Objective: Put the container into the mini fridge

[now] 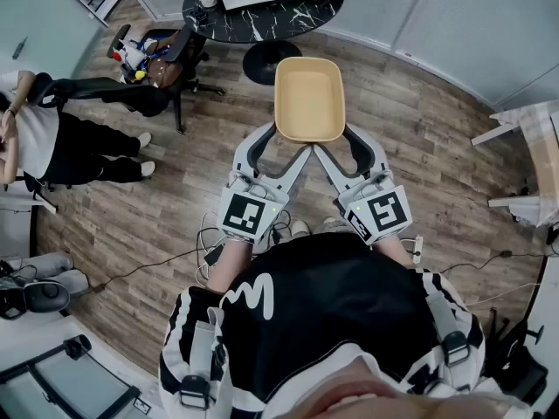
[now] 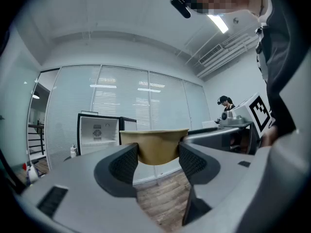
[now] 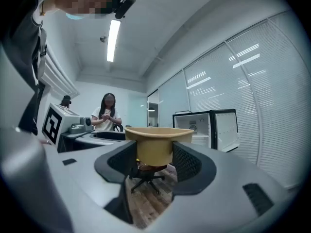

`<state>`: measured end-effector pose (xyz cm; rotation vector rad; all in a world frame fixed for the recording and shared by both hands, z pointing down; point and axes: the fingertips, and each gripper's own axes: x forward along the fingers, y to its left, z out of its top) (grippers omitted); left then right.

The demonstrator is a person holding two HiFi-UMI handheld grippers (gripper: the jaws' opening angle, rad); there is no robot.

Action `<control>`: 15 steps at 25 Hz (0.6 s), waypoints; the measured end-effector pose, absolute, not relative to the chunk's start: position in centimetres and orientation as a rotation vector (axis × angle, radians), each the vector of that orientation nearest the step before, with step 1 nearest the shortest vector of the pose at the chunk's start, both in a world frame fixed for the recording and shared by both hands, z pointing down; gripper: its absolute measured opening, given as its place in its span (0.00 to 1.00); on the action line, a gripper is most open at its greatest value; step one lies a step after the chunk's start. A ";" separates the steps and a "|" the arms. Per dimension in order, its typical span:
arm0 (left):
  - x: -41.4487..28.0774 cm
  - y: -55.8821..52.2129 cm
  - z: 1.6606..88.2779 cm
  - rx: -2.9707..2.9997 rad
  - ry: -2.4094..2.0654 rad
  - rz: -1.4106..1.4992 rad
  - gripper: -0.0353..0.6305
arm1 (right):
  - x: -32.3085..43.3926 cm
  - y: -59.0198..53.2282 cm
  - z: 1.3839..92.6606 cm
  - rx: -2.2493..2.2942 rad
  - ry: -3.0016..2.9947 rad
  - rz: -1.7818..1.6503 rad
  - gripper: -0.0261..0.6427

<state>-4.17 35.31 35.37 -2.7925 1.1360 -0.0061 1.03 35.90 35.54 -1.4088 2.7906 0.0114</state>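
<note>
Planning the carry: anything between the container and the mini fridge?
Nothing visible. The container, held by the left gripper and right gripper, faces the mini fridge, door open; only floor shows between. Gripper bodies hide the lower path.

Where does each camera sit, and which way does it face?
Head view: on head, steeply down on tub, left claw, right claw; chest shows.
Left gripper view: on left claw, level, toward tub and fridge; own jaws show.
Right gripper view: on right claw, level, toward tub and fridge; own jaws show.
Shared: the tub.
</note>
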 end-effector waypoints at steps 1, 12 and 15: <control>-4.2 35.3 35.4 -2.791 1.134 -0.006 0.46 | 1.0 35.9 35.5 -1.409 2.791 0.011 0.40; -4.6 35.7 35.3 -2.786 1.114 -0.012 0.46 | 0.5 36.4 35.4 -1.424 2.783 0.016 0.40; -4.8 35.8 35.4 -2.794 1.112 -0.011 0.46 | 0.4 36.4 35.6 -1.423 2.784 0.007 0.40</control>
